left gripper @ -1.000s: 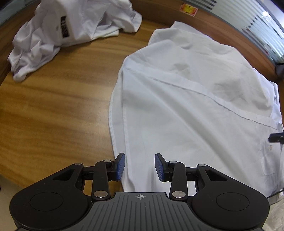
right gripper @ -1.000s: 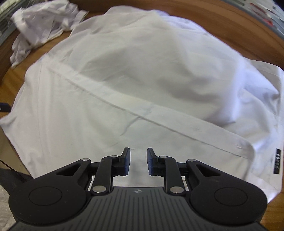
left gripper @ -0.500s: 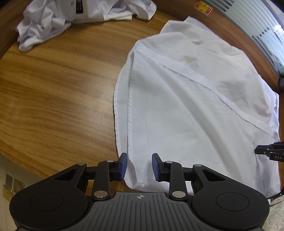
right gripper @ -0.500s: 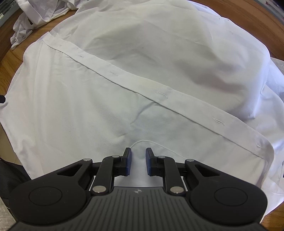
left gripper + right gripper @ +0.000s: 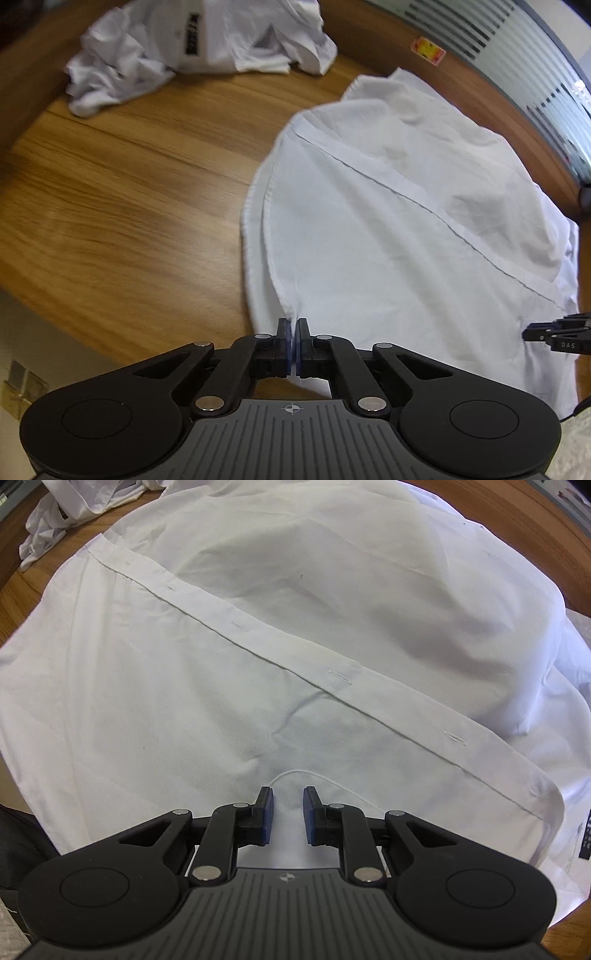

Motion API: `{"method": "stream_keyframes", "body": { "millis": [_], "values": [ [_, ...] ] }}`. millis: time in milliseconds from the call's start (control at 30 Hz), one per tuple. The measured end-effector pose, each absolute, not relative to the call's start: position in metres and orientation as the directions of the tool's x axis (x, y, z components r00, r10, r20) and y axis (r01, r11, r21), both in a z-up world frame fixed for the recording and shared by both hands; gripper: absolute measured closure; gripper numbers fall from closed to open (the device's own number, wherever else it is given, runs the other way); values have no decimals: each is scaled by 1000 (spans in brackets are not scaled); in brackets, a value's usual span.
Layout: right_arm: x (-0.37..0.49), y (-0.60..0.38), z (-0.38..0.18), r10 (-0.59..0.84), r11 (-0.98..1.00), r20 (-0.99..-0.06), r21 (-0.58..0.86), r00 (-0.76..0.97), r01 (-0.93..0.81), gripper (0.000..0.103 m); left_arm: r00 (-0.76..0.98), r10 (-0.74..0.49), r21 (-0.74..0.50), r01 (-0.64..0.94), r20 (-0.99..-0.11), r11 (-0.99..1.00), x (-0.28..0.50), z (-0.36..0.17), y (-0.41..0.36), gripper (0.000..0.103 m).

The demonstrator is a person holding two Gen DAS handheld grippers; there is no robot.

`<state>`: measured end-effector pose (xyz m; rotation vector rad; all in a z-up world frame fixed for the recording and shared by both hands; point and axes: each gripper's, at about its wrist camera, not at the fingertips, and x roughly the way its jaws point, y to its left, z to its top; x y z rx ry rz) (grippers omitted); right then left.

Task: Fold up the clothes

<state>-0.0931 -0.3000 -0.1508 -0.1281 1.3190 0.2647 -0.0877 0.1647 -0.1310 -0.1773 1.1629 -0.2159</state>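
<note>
The white shirt (image 5: 388, 229) lies spread on the wooden table (image 5: 122, 206), front side up, and its button placket (image 5: 280, 653) runs across it as a long diagonal strip. I take the placket as my landmark. Far from it, at the back of the table, a second crumpled white garment (image 5: 192, 48) lies in a heap, well apart from the shirt.

The shirt looks thin, light and very soft. It will not keep any shape, so I think it will sag and wrinkle as soon as one corner is lifted. The best places to hold it are the hem and the side edges, where the cloth is stitched double and slips less; two holds well apart should keep the fold line straight.

The left gripper (image 5: 293, 332) is at the hem corner, on the near side of the placket. Its jaws have just been closing and now the blue pads are pressed together on a pinch of the hem, which rises into a small peak between them.

The right gripper (image 5: 288, 805) stands on the near side of the placket too, over the curved seam of what seems a chest pocket (image 5: 295, 775). Its jaws are apart by a narrow gap, with cloth below them, but nothing is pinched.
</note>
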Motion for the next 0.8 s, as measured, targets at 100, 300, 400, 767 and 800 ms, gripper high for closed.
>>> {"method": "stream_keyframes", "body": {
  "millis": [100, 300, 400, 767, 800],
  "values": [
    [-94, -299, -150, 117, 961, -967, 53, 227, -272, 84, 357, -240, -248, 25, -903, 969, -93, -140, 176, 99],
    [-93, -297, -149, 115, 957, -966, 46, 231, -285, 84, 318, -211, -212, 35, -924, 977, -83, -160, 171, 93],
    [-96, -302, -145, 132, 960, -960, 61, 248, -273, 83, 385, -205, -198, 58, -900, 979, -83, -144, 172, 73],
    [-116, -304, -136, 177, 957, -949, 103, 263, -272, 81, 334, -246, -119, 358, -910, 926, -89, -142, 131, 71],
    [-119, -307, -135, 179, 960, -947, 109, 266, -258, 81, 321, -247, -120, 369, -914, 922, -89, -145, 129, 71]
  ]
}}
